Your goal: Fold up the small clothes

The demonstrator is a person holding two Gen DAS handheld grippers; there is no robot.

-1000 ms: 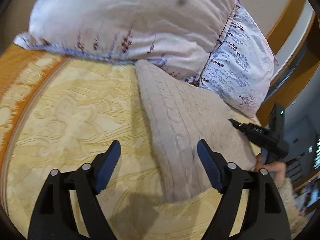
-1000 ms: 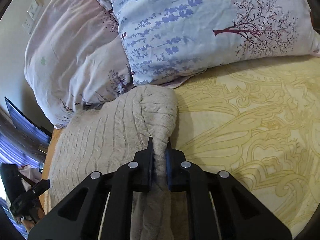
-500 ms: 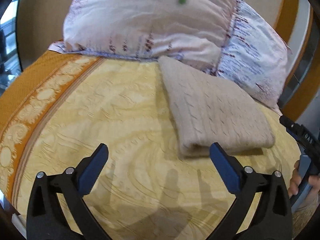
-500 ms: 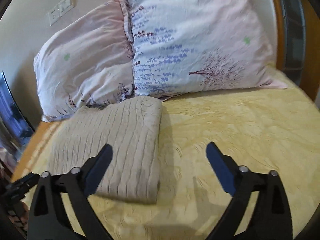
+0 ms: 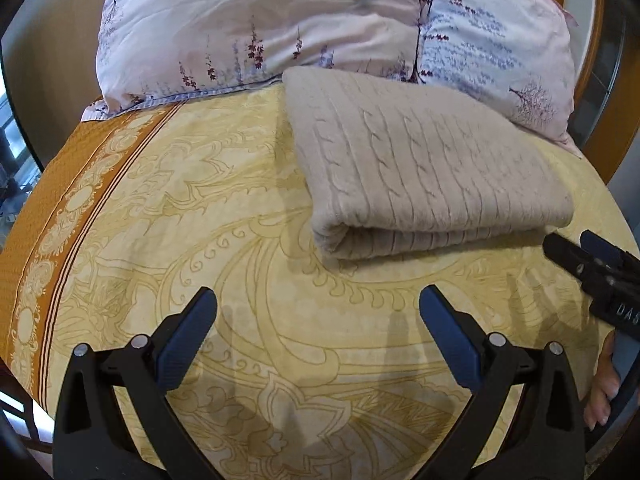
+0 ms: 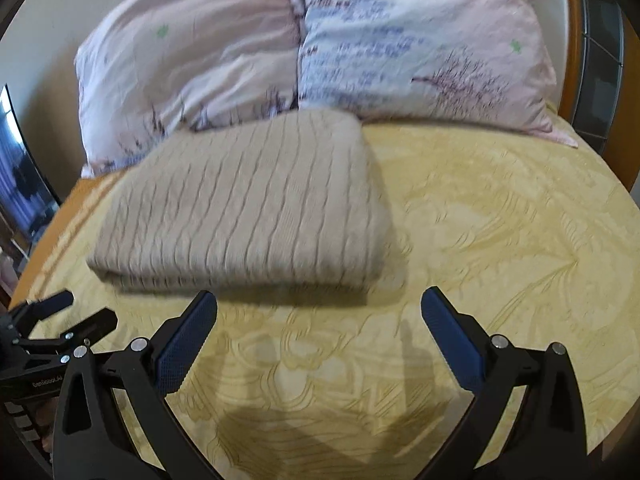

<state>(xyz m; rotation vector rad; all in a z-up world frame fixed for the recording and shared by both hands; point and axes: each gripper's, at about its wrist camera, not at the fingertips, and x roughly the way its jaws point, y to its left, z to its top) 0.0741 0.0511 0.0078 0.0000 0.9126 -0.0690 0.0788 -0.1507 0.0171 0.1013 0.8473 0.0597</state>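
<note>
Folded beige knit garment (image 5: 420,168) lies on the yellow bedspread (image 5: 200,208), touching two pillows (image 5: 260,20). Left gripper (image 5: 318,324) and right gripper (image 6: 319,322) hover near it (fingers wide apart, nothing between them).

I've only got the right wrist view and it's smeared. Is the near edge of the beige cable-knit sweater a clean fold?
Observer: Yes. In the left wrist view the beige cable-knit sweater ends toward us in one rounded fold, with a second layer under it.
Operator: Where do my right tongs sit, seen from outside?
Observer: The right tongs stand open by the sweater's near right corner, with nothing between them.
Operator: Anything below them?
Observer: Bare fingers wrapped on their handle, at the edge of the yellow patterned bedspread.
</note>
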